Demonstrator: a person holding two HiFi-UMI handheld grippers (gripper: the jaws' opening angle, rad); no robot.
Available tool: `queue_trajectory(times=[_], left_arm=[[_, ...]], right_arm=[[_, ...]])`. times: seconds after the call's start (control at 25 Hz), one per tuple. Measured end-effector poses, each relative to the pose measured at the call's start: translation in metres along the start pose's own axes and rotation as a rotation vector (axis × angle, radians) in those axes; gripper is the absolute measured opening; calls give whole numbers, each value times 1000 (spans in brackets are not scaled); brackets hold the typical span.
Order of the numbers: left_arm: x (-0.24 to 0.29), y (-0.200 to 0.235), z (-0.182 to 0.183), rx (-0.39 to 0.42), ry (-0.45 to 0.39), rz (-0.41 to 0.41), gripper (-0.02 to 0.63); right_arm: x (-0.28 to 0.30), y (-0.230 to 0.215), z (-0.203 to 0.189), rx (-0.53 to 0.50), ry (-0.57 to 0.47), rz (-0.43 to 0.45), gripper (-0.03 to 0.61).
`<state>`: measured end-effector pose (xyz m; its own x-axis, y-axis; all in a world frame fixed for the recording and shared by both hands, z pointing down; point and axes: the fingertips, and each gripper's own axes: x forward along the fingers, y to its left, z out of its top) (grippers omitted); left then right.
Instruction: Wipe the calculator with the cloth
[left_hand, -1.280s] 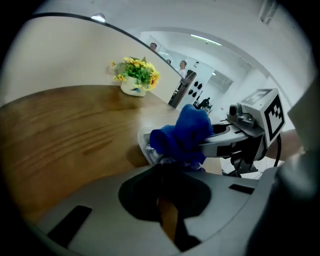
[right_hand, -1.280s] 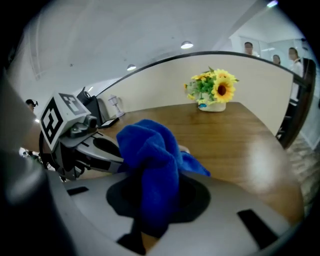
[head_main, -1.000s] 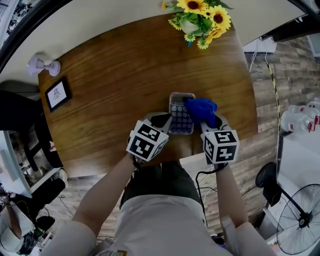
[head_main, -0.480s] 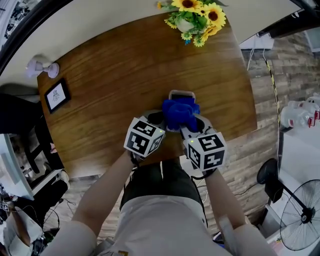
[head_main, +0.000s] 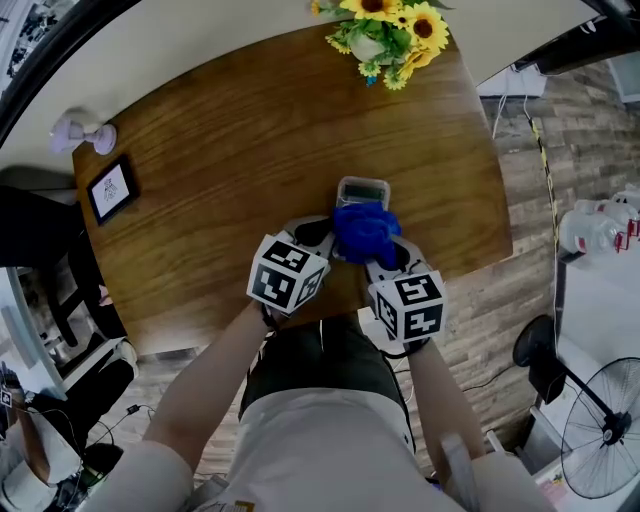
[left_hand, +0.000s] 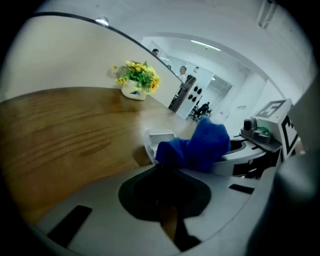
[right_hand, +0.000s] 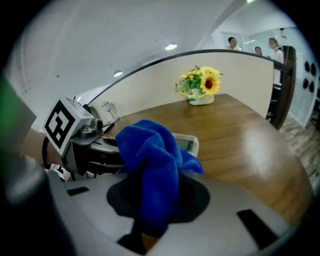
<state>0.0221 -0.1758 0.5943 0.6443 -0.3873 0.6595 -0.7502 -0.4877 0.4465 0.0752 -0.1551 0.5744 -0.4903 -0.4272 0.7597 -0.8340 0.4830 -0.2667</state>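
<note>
The grey calculator (head_main: 362, 188) lies on the wooden table (head_main: 230, 150) near its front edge; only its display end shows. A bunched blue cloth (head_main: 363, 230) rests on its keypad. My right gripper (head_main: 376, 252) is shut on the cloth, which hangs out between the jaws in the right gripper view (right_hand: 150, 150) and hides most of the calculator (right_hand: 189, 143). My left gripper (head_main: 324, 236) is shut, with its tips at the calculator's near left corner (left_hand: 159, 138); whether they pinch it I cannot tell. The cloth (left_hand: 200, 145) is just right of the left gripper (left_hand: 159, 168).
A vase of sunflowers (head_main: 385, 30) stands at the table's far edge. A small picture frame (head_main: 112, 190) and a small white object (head_main: 82, 130) are at the far left. The table's front edge runs just under both grippers. A fan (head_main: 600, 430) stands on the floor at the right.
My right gripper has carried the cloth leftward from the calculator's right side onto its keypad, then slightly nearer. The left gripper has barely moved.
</note>
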Motion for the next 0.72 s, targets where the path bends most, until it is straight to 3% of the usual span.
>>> queue_trajectory(times=[0.16,0.36,0.48,0.72], left_arm=[[0,0,0,27,1,7,5],[1,0,0,-9,-1,1,3],[1,0,1,-30,-17,-6,3],[1,0,2,-75,-48,-22,3]], right_arm=[[-15,-24,-13,122,-18,-42,91],[-35,-73,-39,161,39,-215,78],[-46,-69,-31,200,-13,-159,78],[-42,6,13,143,-122,47,78]])
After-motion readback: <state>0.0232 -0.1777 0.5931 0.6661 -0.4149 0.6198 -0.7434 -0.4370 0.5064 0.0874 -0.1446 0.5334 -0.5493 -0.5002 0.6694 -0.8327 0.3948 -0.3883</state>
